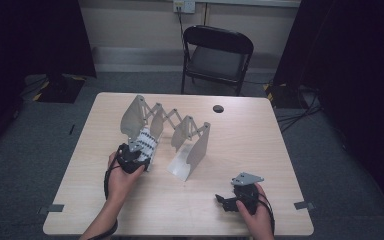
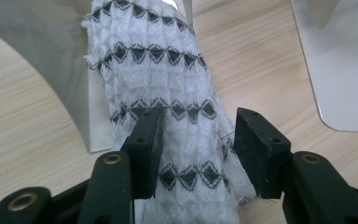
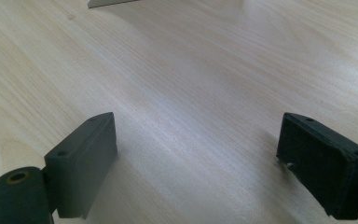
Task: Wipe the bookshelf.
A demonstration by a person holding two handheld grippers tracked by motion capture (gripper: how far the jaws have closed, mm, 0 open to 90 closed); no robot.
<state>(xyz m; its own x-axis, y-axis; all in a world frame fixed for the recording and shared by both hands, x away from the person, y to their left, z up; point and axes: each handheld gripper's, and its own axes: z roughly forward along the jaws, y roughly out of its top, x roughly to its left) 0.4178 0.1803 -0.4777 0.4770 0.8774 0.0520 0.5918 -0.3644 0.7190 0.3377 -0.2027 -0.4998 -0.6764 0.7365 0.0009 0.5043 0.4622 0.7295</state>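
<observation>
A white waffle cloth (image 1: 146, 141) with rows of black diamonds hangs on the near left end of a grey folding accordion rack (image 1: 180, 129) on the wooden table (image 1: 240, 145). My left gripper (image 1: 135, 152) is at the cloth's lower end. In the left gripper view the cloth (image 2: 154, 70) runs between the jaws of the left gripper (image 2: 198, 133); it brushes the pads without looking squeezed, and a grey rack panel (image 2: 32, 60) stands beside it. My right gripper (image 1: 223, 201) rests near the table's front right; in its own view the right gripper (image 3: 196, 135) stands wide open over bare wood.
A second grey rack panel (image 2: 345, 70) stands to the right of the cloth. A small black round spot (image 1: 218, 108) lies near the table's far edge. A black folding chair (image 1: 217, 55) stands behind the table. Tape marks sit at the front corners.
</observation>
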